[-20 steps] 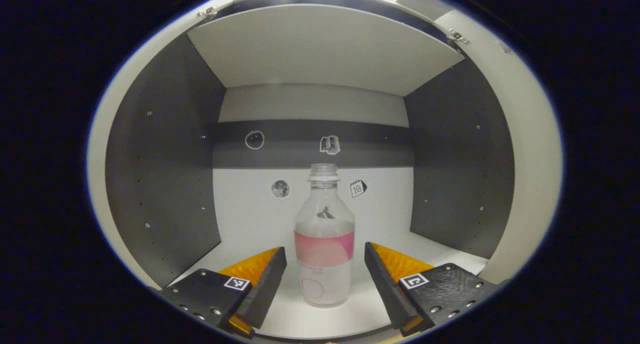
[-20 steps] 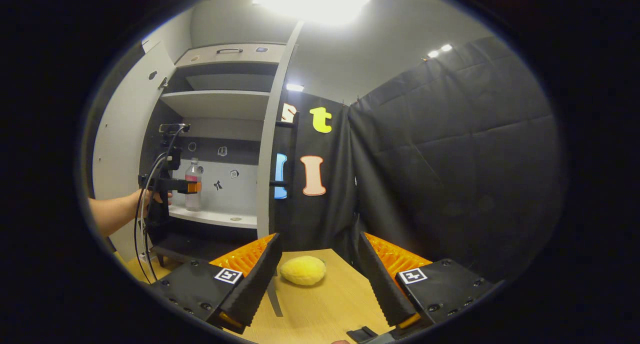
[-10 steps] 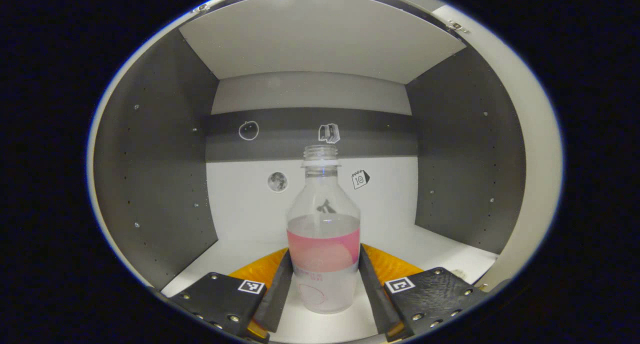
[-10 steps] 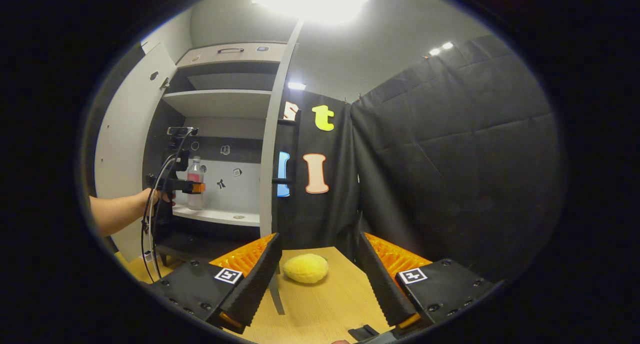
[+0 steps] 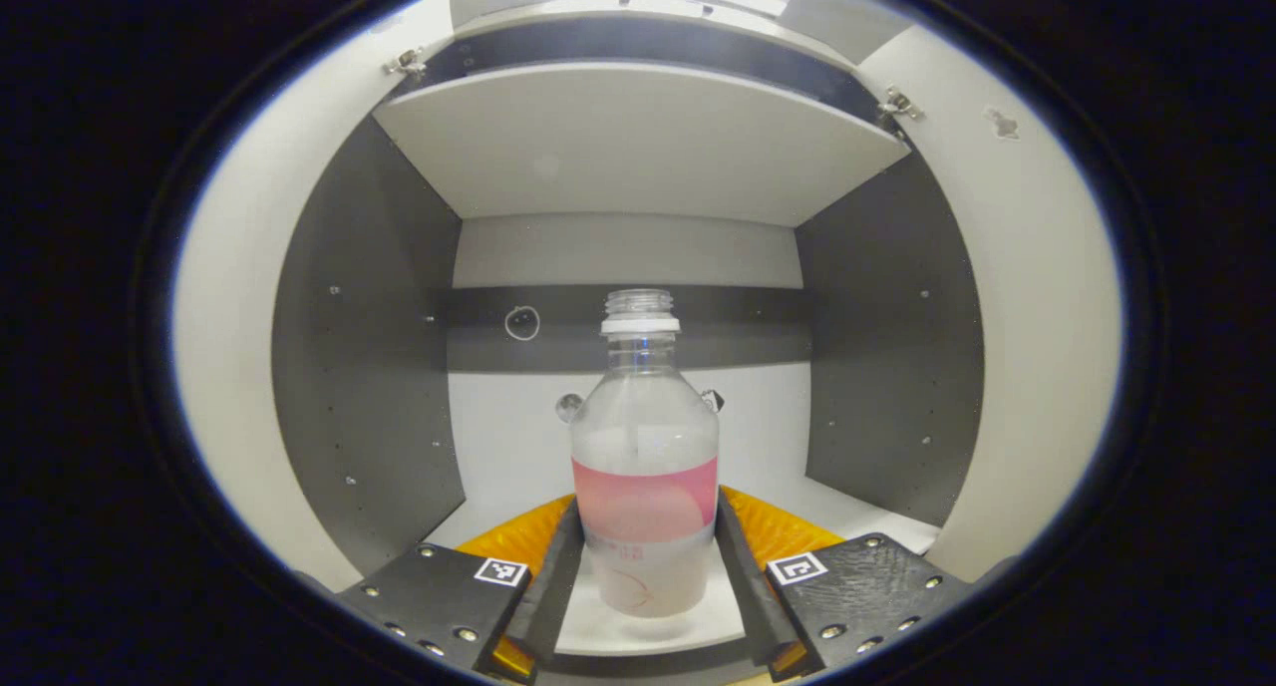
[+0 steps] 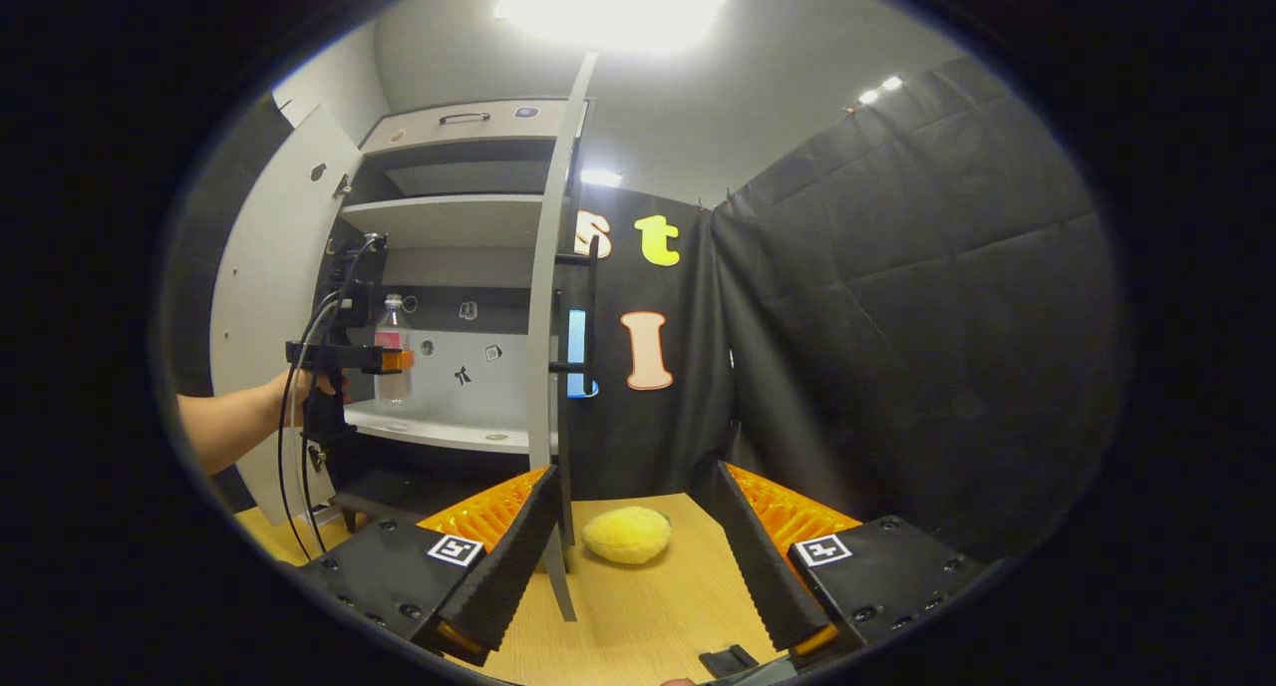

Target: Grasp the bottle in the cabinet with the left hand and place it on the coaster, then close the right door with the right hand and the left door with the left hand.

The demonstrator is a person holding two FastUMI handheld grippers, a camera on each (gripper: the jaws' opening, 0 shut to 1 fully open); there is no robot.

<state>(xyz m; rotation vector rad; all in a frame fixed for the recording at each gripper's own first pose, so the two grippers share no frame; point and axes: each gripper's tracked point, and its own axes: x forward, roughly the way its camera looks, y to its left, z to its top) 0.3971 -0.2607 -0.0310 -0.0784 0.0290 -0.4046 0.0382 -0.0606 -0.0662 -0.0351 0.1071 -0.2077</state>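
In the left gripper view the left tool (image 5: 646,566) is closed on the bottle (image 5: 645,467). Its two black pads press on the two sides of the bottle, at the lower edge of the pink label and below it. The bottle stands upright between the fingers, exactly in the middle, and it has no cap on its neck. A clear liquid fills it up to about the top of the label. Its bottom seems to hang a little above the white shelf (image 5: 847,502), with a faint shadow under it, but I cannot tell this for sure. Behind the bottle are the grey and white back wall of the cabinet (image 5: 369,347), with small stickers on it, and another shelf above.

In the right gripper view the same left tool (image 6: 384,361) is seen from the side, far off, held by a hand (image 6: 299,387) with a bare forearm. The bottle (image 6: 392,352) is in the tool at the front of the cabinet's opening, above the shelf (image 6: 439,429). Both doors are open: the left door (image 6: 269,317) stands out to the left and the right door (image 6: 550,317) shows its thin edge.

The right tool (image 6: 633,556) is wide open and holds nothing. It hangs above the wooden table (image 6: 638,616). A yellow soft thing (image 6: 626,534) lies on the table, seen between its fingers but farther away.
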